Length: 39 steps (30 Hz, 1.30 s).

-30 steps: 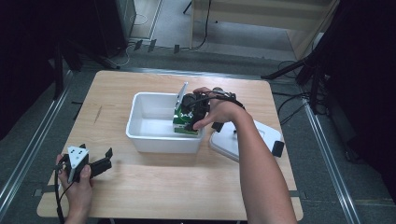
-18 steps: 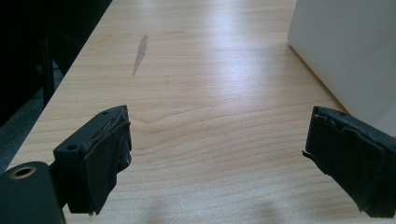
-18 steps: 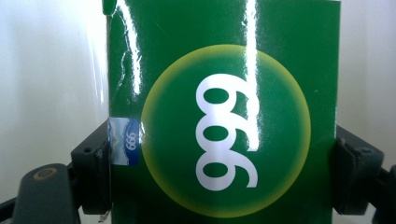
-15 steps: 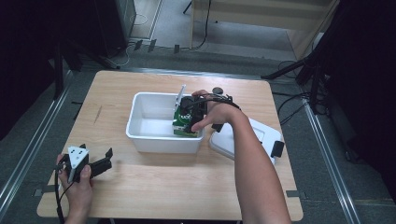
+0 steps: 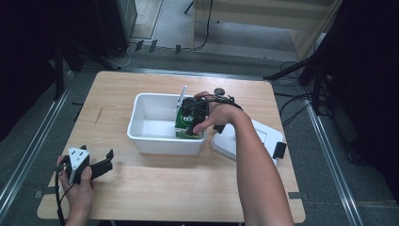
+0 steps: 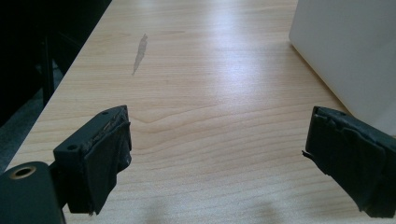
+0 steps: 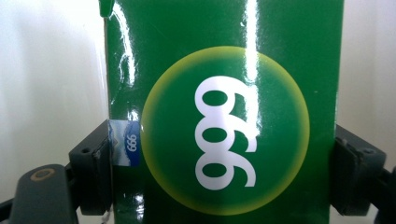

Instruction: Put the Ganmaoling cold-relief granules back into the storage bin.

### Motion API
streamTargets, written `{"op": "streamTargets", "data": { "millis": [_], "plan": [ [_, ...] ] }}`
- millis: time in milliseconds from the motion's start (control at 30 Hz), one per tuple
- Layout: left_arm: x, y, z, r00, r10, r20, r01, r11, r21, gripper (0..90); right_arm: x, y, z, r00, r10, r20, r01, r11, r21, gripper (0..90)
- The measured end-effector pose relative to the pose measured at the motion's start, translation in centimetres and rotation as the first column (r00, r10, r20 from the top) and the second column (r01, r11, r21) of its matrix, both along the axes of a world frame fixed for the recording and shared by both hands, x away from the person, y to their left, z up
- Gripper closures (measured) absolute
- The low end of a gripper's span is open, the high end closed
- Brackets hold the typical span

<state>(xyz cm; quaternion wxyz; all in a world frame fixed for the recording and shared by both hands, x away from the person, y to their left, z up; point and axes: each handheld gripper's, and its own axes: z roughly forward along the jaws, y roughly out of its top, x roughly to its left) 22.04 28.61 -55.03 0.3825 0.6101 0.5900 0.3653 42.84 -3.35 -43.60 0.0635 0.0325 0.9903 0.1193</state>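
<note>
A green box (image 5: 186, 122) with a yellow circle and white "999" (image 7: 224, 126) stands inside the white bin (image 5: 150, 136), against its right wall. My right gripper (image 5: 190, 123) is shut on it, one black pad pressed on each side of the box. Over at the table's front left my left gripper (image 5: 104, 165) rests low above the wood, its jaws wide open with only bare tabletop (image 6: 210, 116) between them. The bin's white wall (image 6: 345, 51) stands off to the right of the left gripper.
A white lid (image 5: 254, 141) with a black clip (image 5: 279, 149) lies on the table right of the bin. A thin white strip (image 5: 180, 98) sticks up at the bin's far wall. Dark floor and stands surround the table edges.
The right hand has shifted slightly with the green box inside the bin. The left gripper has not moved.
</note>
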Motion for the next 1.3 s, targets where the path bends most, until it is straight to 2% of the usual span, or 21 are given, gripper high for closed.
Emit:
{"op": "streamTargets", "data": {
  "millis": [100, 300, 433, 667, 967, 1100, 1300],
  "plan": [
    [0.0, 0.0, 0.0, 1.0000, 0.002, 0.002, -0.002, 1.0000, 0.001, 7.3, 0.1, 0.0, -0.1, 0.9999, 0.011, -0.001, -0.011, 0.9999, 0.004, 13.4],
    [0.0, 0.0, 0.0, 1.0000, 0.002, 0.001, -0.002, 1.0000, 0.002, 7.3, 0.1, -0.3, 0.1, 0.9999, -0.011, -0.008, 0.011, 0.9999, 0.006, 12.5],
    [0.0, 0.0, 0.0, 1.0000, 0.002, -0.003, -0.002, 1.0000, 0.002, 7.3, 0.1, -0.5, 0.6, 0.9998, -0.018, 0.000, 0.018, 0.9995, 0.026, 11.7],
    [0.0, 0.0, 0.0, 1.0000, 0.002, 0.001, -0.002, 1.0000, 0.004, 7.3, -0.2, -1.1, 2.2, 0.9990, -0.038, 0.022, 0.037, 0.9975, 0.061, 10.4],
    [-0.1, -0.1, 0.0, 1.0000, 0.003, 0.003, -0.003, 1.0000, 0.008, 7.3, -0.7, -2.1, 4.9, 0.9974, -0.053, 0.049, 0.048, 0.9942, 0.096, 9.5],
    [-0.1, -0.1, 0.0, 1.0000, 0.002, 0.001, -0.002, 0.9999, 0.012, 7.3, -1.0, -3.1, 6.1, 0.9963, -0.062, 0.060, 0.055, 0.9914, 0.119, 9.2],
    [0.0, -0.2, 0.0, 1.0000, -0.003, -0.008, 0.003, 0.9998, 0.018, 7.3, -1.5, -5.1, 7.3, 0.9922, -0.097, 0.079, 0.087, 0.9880, 0.128, 8.8]
  ]
}}
